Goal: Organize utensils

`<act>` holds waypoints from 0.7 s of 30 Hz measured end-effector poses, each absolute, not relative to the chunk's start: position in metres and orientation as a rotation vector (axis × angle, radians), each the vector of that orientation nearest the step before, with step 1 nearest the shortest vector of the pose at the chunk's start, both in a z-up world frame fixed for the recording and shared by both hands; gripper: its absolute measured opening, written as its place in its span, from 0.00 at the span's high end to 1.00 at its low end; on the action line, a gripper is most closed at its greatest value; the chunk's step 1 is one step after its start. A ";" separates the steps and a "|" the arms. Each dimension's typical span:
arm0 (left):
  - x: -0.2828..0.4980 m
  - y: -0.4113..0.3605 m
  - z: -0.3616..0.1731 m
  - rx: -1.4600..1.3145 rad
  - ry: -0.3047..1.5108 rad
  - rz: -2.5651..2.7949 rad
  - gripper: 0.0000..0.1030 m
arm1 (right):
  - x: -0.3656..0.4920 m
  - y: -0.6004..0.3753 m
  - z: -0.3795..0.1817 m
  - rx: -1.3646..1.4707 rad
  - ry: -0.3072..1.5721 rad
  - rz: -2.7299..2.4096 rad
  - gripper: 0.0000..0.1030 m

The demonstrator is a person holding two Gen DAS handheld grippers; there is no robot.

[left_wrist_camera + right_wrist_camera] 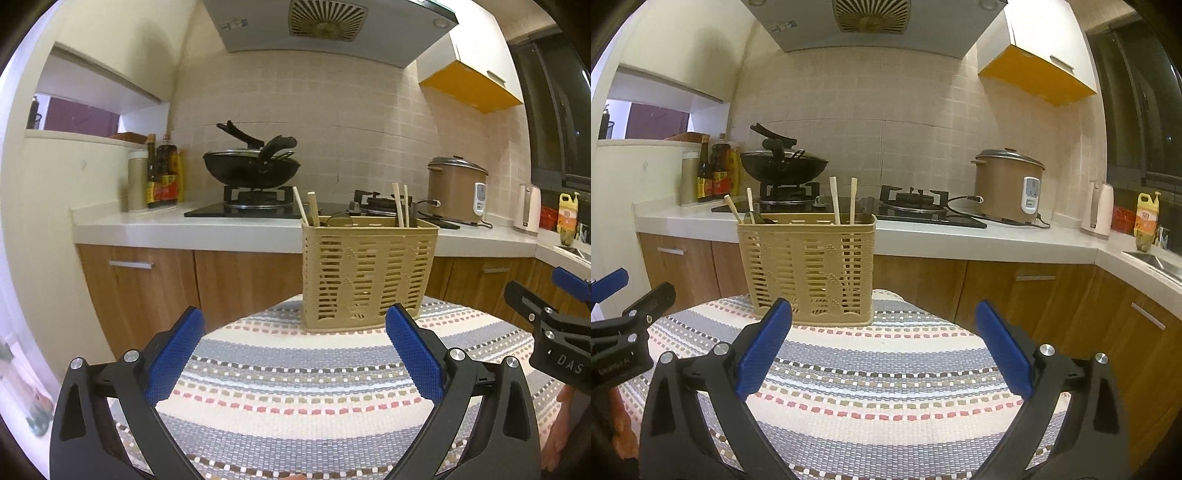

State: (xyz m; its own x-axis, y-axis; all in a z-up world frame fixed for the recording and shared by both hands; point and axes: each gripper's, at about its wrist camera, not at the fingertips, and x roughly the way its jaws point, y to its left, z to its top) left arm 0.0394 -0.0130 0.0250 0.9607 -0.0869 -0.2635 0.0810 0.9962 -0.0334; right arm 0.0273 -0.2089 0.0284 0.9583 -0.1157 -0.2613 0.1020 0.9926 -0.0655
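Observation:
A beige slotted utensil basket (367,273) stands at the far edge of a table with a striped woven cloth (295,387). Several wooden chopsticks (400,205) and dark utensils stick up out of it. It also shows in the right wrist view (809,269), with chopsticks (834,199). My left gripper (295,325) is open and empty, hovering over the cloth short of the basket. My right gripper (882,321) is open and empty, just right of the basket. The right gripper shows at the right edge of the left wrist view (546,314).
Behind the table runs a white kitchen counter (147,225) with a wok on a gas stove (251,170), sauce bottles (162,173), a brown rice cooker (456,190) and a sink corner (1152,260). Wooden cabinets (147,288) stand below.

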 end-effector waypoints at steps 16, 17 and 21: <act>0.045 -0.016 0.022 -0.027 0.309 -0.104 0.07 | 0.028 -0.215 0.030 -0.022 0.278 -0.113 0.08; 0.045 -0.016 0.022 -0.026 0.309 -0.103 0.07 | 0.028 -0.214 0.030 -0.025 0.277 -0.113 0.08; 0.046 -0.016 0.021 -0.028 0.310 -0.097 0.07 | 0.028 -0.213 0.030 -0.032 0.274 -0.114 0.08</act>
State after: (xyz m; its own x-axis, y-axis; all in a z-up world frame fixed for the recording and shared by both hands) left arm 0.0457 -0.0155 0.0210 0.9477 -0.0995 -0.3032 0.0909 0.9950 -0.0423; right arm 0.0277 -0.2129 0.0300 0.9564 -0.1164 -0.2680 0.1077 0.9931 -0.0471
